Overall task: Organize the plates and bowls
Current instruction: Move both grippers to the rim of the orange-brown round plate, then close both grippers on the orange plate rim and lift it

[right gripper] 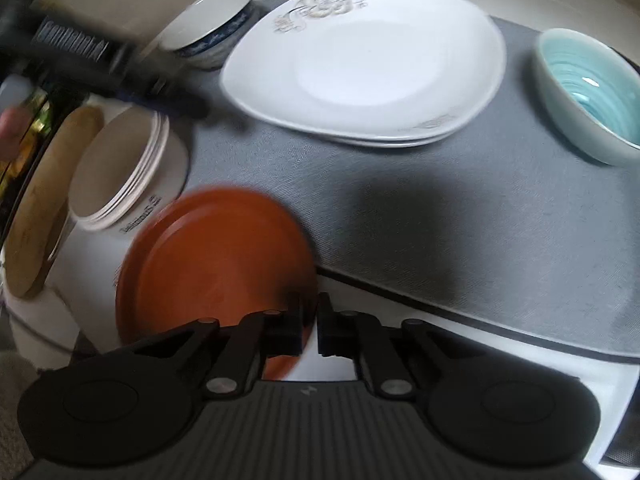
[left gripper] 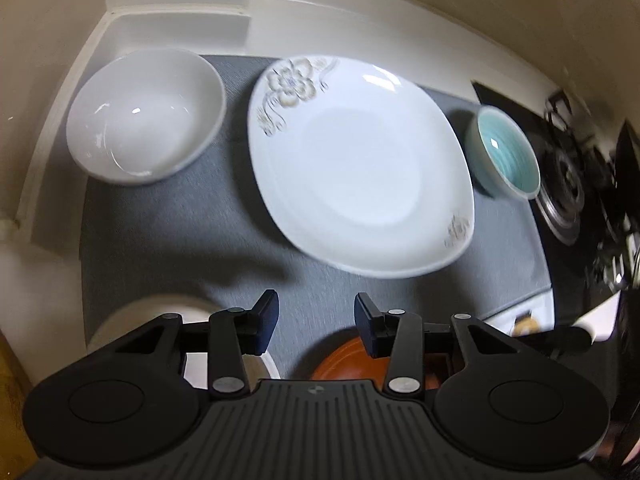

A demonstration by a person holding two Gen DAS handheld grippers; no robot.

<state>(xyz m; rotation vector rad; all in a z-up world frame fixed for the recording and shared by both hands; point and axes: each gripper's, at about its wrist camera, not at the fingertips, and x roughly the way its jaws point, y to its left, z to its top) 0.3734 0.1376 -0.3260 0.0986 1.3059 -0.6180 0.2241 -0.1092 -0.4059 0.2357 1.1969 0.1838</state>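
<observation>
White squarish plate (left gripper: 360, 168) with grey-beige floral pattern; plain white bowl (left gripper: 144, 116); turquoise ribbed-glaze bowl (left gripper: 506, 152); orange-brown round plate (right gripper: 212, 264); grey mat (right gripper: 460, 216).

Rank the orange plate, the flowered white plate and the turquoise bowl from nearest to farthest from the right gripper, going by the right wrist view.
1. Orange round plate: just left of the right gripper.
2. White flower-patterned plate: ahead, mid-mat.
3. Turquoise ribbed bowl: far right.
</observation>
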